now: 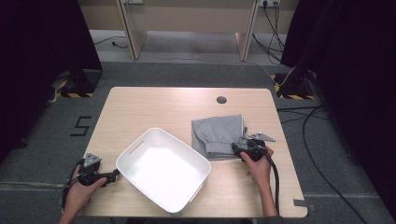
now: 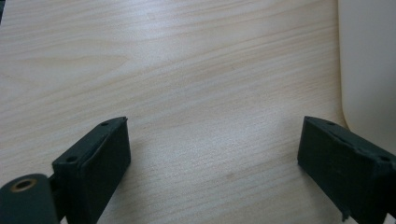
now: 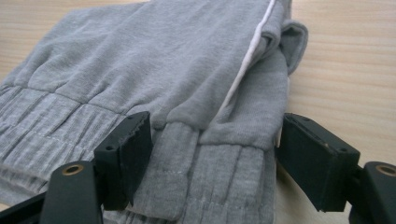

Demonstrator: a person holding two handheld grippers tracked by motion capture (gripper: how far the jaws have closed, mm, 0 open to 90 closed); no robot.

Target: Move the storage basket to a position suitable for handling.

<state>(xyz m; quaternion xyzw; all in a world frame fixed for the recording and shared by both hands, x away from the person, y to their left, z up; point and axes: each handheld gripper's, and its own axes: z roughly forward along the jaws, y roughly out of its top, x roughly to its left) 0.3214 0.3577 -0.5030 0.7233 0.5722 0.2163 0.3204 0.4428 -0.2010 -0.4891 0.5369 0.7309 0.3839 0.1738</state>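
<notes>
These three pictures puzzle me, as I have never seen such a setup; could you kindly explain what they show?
A person at a wooden table holds hand-held tongs in each hand. One camera looks down from above; the other two ride on the tongs and look along their black jaws. On the table lie a white plastic bin and a folded grey garment. The left tongs are open over bare wood beside the bin. The right tongs straddle the garment's ribbed cuff, jaws wide, not yet clamped.
</notes>
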